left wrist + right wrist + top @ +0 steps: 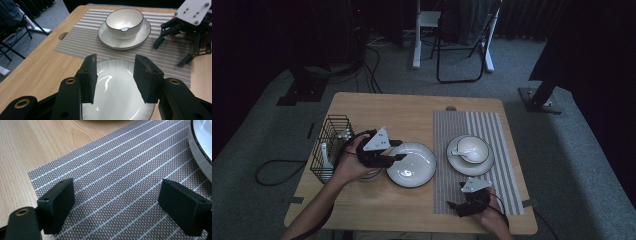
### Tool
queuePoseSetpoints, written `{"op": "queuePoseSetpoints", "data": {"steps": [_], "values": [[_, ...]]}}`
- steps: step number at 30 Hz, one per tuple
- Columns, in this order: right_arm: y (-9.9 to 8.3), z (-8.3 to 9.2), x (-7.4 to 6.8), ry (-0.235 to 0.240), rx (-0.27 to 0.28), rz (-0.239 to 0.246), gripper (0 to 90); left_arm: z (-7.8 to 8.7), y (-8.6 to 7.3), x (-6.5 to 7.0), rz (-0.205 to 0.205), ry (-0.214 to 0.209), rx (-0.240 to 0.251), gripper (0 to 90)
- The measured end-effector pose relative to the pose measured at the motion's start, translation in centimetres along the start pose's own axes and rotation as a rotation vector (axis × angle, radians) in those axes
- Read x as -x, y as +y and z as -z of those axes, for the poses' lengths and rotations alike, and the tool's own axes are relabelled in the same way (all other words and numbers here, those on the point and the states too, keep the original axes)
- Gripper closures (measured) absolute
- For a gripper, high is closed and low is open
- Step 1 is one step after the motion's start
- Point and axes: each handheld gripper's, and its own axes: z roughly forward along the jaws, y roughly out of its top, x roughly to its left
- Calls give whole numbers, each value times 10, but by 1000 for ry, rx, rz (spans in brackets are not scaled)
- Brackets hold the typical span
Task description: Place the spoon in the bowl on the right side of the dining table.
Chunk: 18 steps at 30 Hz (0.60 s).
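Note:
A white plate [412, 164] [117, 92] lies on the wooden table left of a striped placemat [507, 130] [82, 40] [112, 170]. My left gripper [398, 150] [115, 75] hovers over the plate's left rim, jaws open with nothing pressed between them. On the placemat a white bowl [472, 148] [124, 22] sits on a saucer [487, 162] [140, 40] [200, 142], with a spoon in it. My right gripper [453, 205] [168, 55] [117, 202] rests open over the placemat's near left corner, empty.
A black wire basket [329, 145] with cutlery stands at the table's left edge, close behind the left hand. A pale dish [372, 175] sits partly under that hand. A folding chair [462, 40] stands on the floor beyond the table.

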Motion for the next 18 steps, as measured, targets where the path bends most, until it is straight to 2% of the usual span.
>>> {"op": "queuePoseSetpoints", "data": {"steps": [6,15,18], "values": [[0,0,0,0,0,1,136,9,0,1,15,-3,18,540],[0,0,0,0,-1,0,136,23,-5,0,26,21,25,540],[0,0,0,0,-1,1,137,30,-12,-4,46,38,20,540]]}}
